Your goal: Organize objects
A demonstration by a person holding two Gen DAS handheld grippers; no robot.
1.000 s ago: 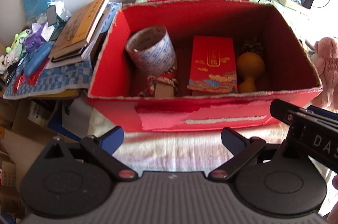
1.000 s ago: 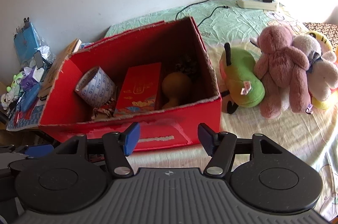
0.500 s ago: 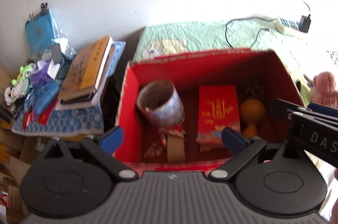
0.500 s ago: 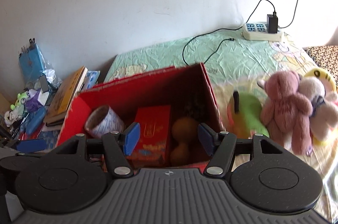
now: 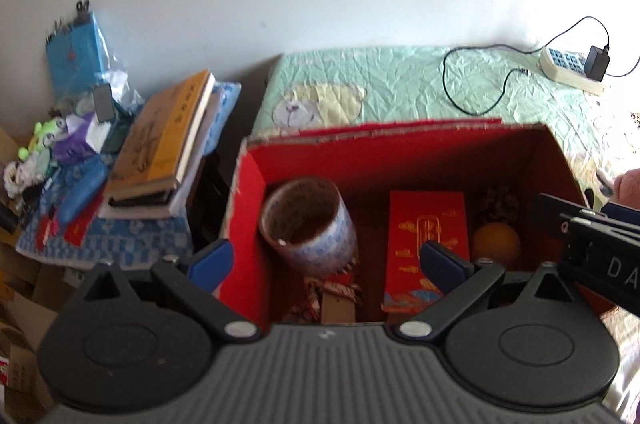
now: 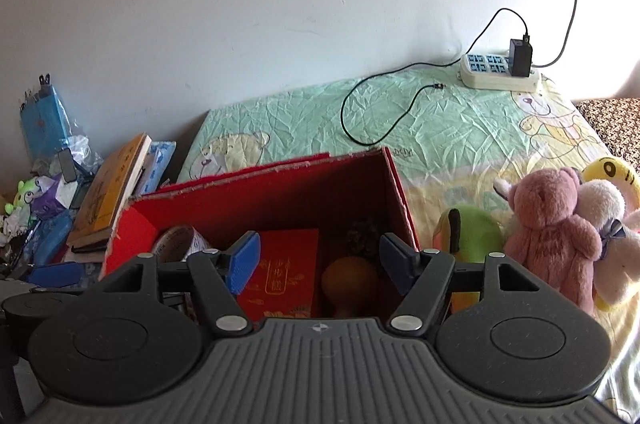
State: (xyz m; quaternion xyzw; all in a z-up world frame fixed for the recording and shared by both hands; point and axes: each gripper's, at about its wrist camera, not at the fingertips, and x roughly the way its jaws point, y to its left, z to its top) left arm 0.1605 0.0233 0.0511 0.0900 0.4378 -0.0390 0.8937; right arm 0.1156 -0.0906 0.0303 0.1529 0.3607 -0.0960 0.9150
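A red cardboard box [image 5: 244,208] [image 6: 396,184] sits open on the bed. Inside lie a roll of printed tape [image 5: 308,224] [image 6: 178,242], a red gift packet [image 5: 426,236] [image 6: 282,272], an orange gourd [image 5: 496,242] [image 6: 348,278], a small patterned item [image 5: 336,294] and a dark pine cone [image 5: 500,198] [image 6: 362,238]. My left gripper [image 5: 328,260] hangs open over the box's near side, nothing between its blue pads. My right gripper [image 6: 320,260] is above the box too; its jaws are opening and hold nothing. Its black body [image 5: 592,248] shows at the left wrist view's right edge.
Books [image 5: 168,140] [image 6: 108,192] and small clutter [image 5: 60,152] are stacked left of the box. Plush toys [image 6: 552,232] lie to its right on the green sheet [image 6: 440,128]. A power strip [image 6: 500,72] with a charger and black cable [image 6: 380,112] lies by the white wall.
Both grippers rose and moved forward, so the box slid lower in each view and more wall and bed show. The right gripper's pads stand wider apart than before.
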